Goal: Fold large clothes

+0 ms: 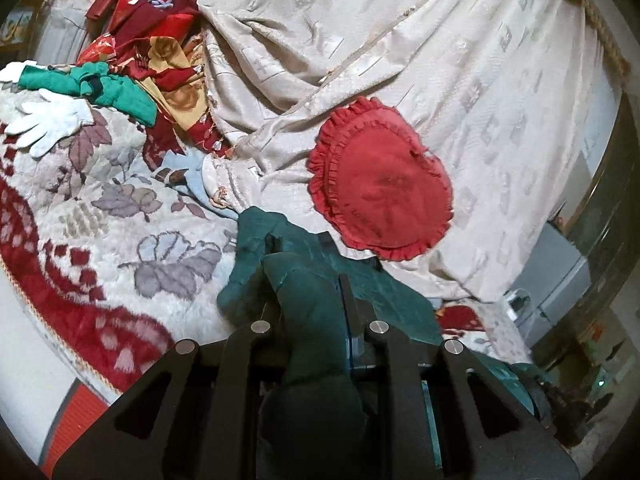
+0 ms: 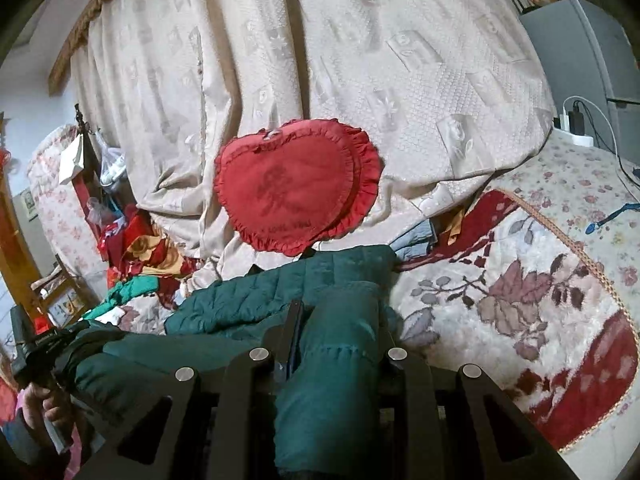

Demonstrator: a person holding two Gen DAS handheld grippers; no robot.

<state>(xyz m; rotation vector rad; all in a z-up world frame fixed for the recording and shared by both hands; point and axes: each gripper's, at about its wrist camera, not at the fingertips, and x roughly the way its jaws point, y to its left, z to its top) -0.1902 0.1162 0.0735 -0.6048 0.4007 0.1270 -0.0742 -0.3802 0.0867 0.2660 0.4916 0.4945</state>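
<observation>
A bed fills both views, covered by a plush floral blanket (image 2: 500, 304) in cream, red and grey, with a pale patterned curtain (image 2: 320, 80) hanging behind it. At the far left of the bed lies a heap of red, gold and green clothes (image 1: 136, 56), with a white glove (image 1: 52, 120) beside it. A red heart-shaped cushion (image 2: 296, 196) leans against the curtain near the middle.

The dark green quilted jacket (image 2: 256, 300) lies at the near edge of the blanket, just below the cushion. Its long axis runs roughly left to right across the right wrist view, one end bunched at the left, the other near the cushion's lower edge.

The left gripper (image 1: 308, 288) is clenched on a thick fold of the jacket, fabric bulging up between its fingers. In the right wrist view a hand (image 2: 44, 404) grips its handle at the far left. The right gripper (image 2: 340, 320) is likewise clamped on a padded fold of the jacket, the cloth spilling over toward the camera.
</observation>
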